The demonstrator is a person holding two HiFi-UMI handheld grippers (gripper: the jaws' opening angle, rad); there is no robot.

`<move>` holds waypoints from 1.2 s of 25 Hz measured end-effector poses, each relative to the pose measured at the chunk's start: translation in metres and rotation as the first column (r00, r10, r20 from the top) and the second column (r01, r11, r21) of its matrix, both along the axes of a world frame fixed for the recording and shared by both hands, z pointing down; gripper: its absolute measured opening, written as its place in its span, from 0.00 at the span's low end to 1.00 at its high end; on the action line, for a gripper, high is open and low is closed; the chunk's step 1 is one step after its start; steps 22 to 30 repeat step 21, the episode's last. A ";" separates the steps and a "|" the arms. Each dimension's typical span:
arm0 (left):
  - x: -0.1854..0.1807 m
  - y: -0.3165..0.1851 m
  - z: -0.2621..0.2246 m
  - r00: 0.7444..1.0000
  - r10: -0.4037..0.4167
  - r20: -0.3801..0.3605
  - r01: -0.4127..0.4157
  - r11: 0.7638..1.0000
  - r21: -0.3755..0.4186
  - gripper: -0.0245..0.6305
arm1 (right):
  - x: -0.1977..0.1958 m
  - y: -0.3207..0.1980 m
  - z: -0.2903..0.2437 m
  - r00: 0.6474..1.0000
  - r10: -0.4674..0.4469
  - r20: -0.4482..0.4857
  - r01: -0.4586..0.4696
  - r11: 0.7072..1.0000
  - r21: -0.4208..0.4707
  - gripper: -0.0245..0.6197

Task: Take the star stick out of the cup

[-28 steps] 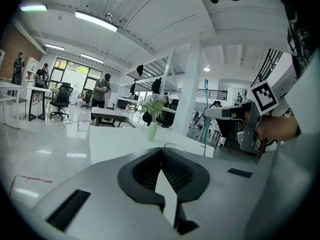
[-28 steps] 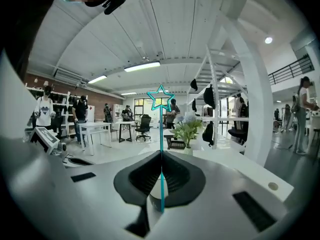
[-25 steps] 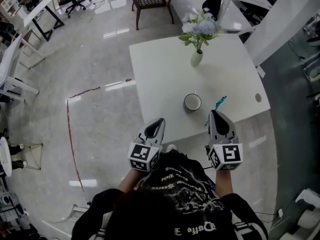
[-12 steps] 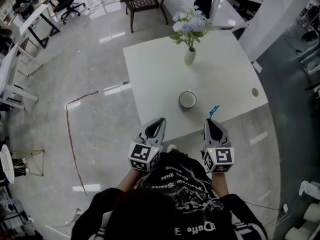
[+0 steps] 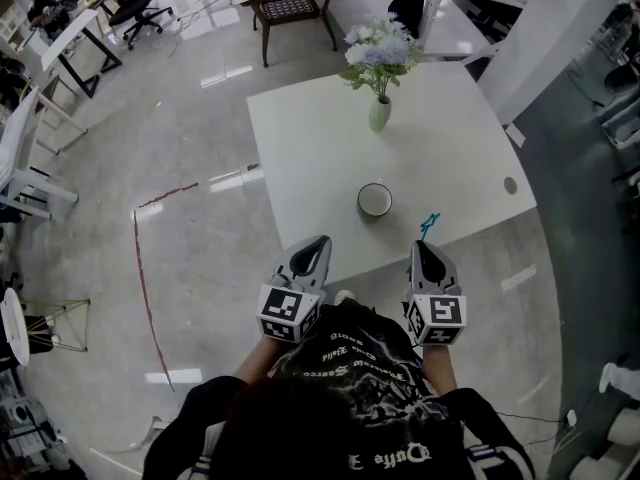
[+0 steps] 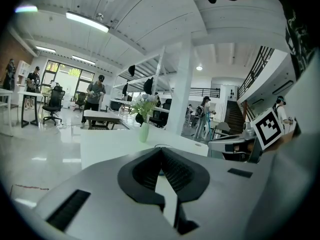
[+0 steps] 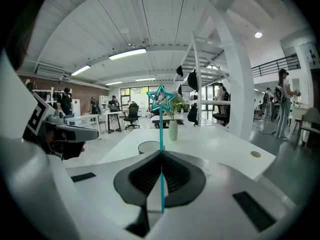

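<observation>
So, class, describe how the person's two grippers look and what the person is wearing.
Both the left gripper and right gripper have light grey tapered shells with black ribbed lining inside the jaws. Each carries a white cube with black square markers. The person wears a black top with pale lettering.
</observation>
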State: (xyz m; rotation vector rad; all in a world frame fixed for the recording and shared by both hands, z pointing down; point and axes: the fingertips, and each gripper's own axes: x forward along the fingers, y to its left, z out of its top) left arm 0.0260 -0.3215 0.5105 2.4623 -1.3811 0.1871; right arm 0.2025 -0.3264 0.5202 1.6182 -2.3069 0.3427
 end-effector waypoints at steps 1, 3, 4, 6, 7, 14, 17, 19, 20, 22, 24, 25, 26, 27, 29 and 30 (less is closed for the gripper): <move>0.000 0.000 0.000 1.000 -0.002 0.000 0.002 1.000 -0.002 0.07 | -0.001 0.000 0.000 1.000 -0.002 0.001 0.002 1.000 -0.001 0.05; -0.001 0.001 0.001 1.000 -0.006 -0.001 0.006 1.000 -0.008 0.07 | -0.003 0.000 -0.001 1.000 -0.011 0.002 0.011 1.000 -0.003 0.05; -0.002 0.002 0.002 1.000 -0.008 -0.002 0.008 1.000 -0.012 0.07 | -0.005 0.001 -0.001 1.000 -0.017 0.001 0.017 1.000 -0.002 0.05; -0.004 0.004 0.002 1.000 -0.013 -0.007 0.013 1.000 -0.023 0.07 | -0.009 0.002 0.000 1.000 -0.027 0.000 0.027 1.000 -0.001 0.05; -0.006 0.005 0.002 1.000 -0.016 -0.009 0.015 1.000 -0.026 0.07 | -0.011 0.003 0.000 1.000 -0.031 0.000 0.031 1.000 -0.001 0.05; -0.017 0.013 0.003 0.999 -0.034 -0.007 0.034 0.999 -0.032 0.07 | -0.022 0.005 0.000 0.999 -0.047 -0.007 0.047 0.999 -0.003 0.05; -0.020 0.014 0.002 0.999 -0.041 -0.016 0.040 0.999 -0.033 0.07 | -0.026 0.001 -0.001 0.999 -0.052 -0.016 0.052 0.999 0.000 0.05; -0.024 0.012 0.004 0.998 -0.056 -0.022 0.055 0.998 -0.030 0.07 | -0.030 -0.002 -0.001 0.998 -0.063 -0.022 0.063 0.998 0.002 0.05; -0.026 0.011 0.005 0.998 -0.064 -0.025 0.064 0.998 -0.028 0.07 | -0.032 -0.004 -0.001 0.997 -0.069 -0.025 0.069 0.998 0.004 0.05; -0.029 0.010 0.006 0.997 -0.073 -0.028 0.072 0.997 -0.026 0.07 | -0.034 -0.006 -0.001 0.997 -0.076 -0.028 0.076 0.997 0.005 0.05; -0.029 0.010 0.006 0.997 -0.073 -0.028 0.072 0.997 -0.026 0.07 | -0.034 -0.006 -0.001 0.997 -0.076 -0.028 0.076 0.997 0.005 0.05; -0.029 0.010 0.006 0.997 -0.073 -0.028 0.072 0.997 -0.026 0.07 | -0.034 -0.006 -0.001 0.997 -0.076 -0.028 0.076 0.997 0.005 0.05; -0.029 0.010 0.006 0.997 -0.073 -0.028 0.072 0.997 -0.026 0.07 | -0.034 -0.006 -0.001 0.997 -0.076 -0.028 0.076 0.997 0.005 0.05; -0.029 0.010 0.006 0.997 -0.073 -0.028 0.072 0.997 -0.026 0.07 | -0.034 -0.006 -0.001 0.997 -0.076 -0.028 0.076 0.997 0.005 0.05; -0.029 0.010 0.006 0.997 -0.073 -0.028 0.072 0.997 -0.026 0.07 | -0.034 -0.006 -0.001 0.997 -0.076 -0.028 0.076 0.997 0.005 0.05; -0.029 0.010 0.006 0.997 -0.073 -0.028 0.072 0.997 -0.026 0.07 | -0.034 -0.006 -0.001 0.997 -0.076 -0.028 0.076 0.997 0.005 0.05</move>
